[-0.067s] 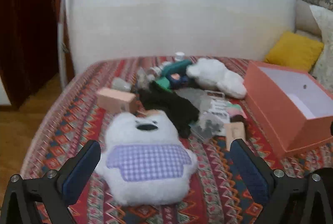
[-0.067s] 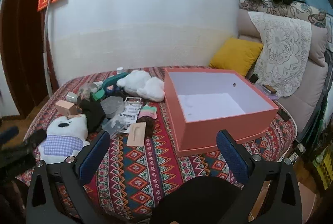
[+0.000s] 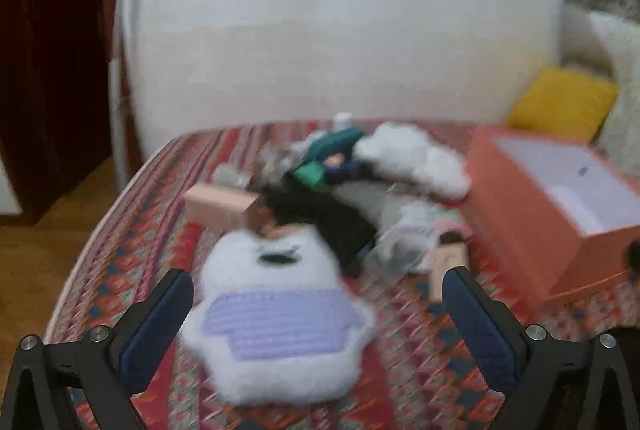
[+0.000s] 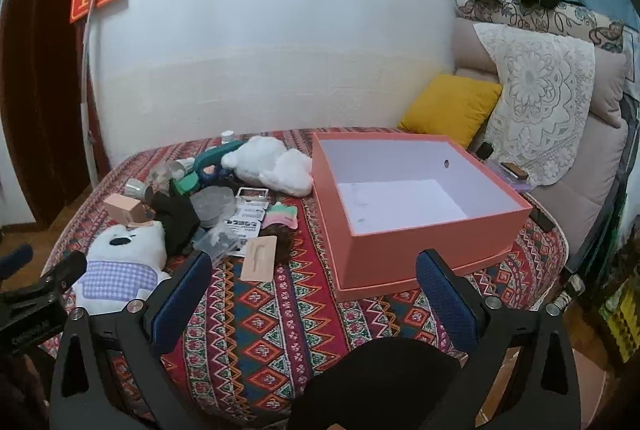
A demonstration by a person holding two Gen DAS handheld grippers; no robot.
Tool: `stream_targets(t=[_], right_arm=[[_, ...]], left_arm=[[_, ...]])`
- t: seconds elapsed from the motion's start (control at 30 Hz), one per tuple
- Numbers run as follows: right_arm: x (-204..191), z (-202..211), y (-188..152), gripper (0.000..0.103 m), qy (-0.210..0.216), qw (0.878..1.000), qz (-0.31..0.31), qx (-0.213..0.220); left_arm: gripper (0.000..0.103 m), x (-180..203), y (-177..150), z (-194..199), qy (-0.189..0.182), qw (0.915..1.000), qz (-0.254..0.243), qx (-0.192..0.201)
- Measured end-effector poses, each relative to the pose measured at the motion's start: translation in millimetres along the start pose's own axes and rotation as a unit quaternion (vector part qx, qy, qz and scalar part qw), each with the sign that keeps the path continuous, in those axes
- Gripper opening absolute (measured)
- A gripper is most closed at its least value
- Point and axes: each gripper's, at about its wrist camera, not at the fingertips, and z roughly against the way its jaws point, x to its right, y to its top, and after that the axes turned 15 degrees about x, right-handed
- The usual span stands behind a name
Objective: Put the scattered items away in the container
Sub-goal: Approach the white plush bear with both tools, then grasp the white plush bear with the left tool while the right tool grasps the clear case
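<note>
On the patterned bed (image 4: 280,330) the orange box (image 4: 420,242) sits empty while the clutter, white plush (image 3: 276,314) included, lies outside; both grippers (image 3: 316,314) (image 4: 314,294) spread, holding nothing

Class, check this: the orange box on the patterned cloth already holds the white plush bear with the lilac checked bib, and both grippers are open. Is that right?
Not quite. The orange box is empty; the plush bear lies on the patterned cloth beside the clutter, as the right wrist view shows. Both the left gripper and the right gripper are open.
</note>
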Motion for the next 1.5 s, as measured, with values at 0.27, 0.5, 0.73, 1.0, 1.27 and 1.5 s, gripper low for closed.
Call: stream_targets(t=[0.27, 0.5, 0.73, 1.0, 1.27, 1.5], right_arm=[[-20, -43, -3, 0.103, 0.093, 0.993, -0.030, -0.060], [-37, -62, -5, 0.103, 0.130, 0.989, -0.025, -0.064], [-18, -56, -3, 0.103, 0.101, 0.993, -0.026, -0.059], [1, -36, 3, 0.103, 0.077, 0.996, -0.023, -0.038], [5, -22, 4, 0.103, 0.073, 0.997, -0.011, -0.032], [-15, -59, -4, 0.103, 0.125, 0.989, 0.025, -0.080]], left_arm=[[0.102, -5, -2, -19, 0.009, 0.9998, 0.007, -0.018], [0.102, -6, 4, -21, 0.027, 0.9994, -0.010, -0.016], [0.102, 7, 13, -18, 0.033, 0.9990, -0.022, -0.020], [0.102, 23, 10, -7, 0.015, 0.9994, -0.026, -0.019], [0.102, 31, 6, 0, 0.005, 0.9991, -0.036, -0.020], [0.102, -16, -4, -36, 0.046, 0.9969, 0.004, -0.064]])
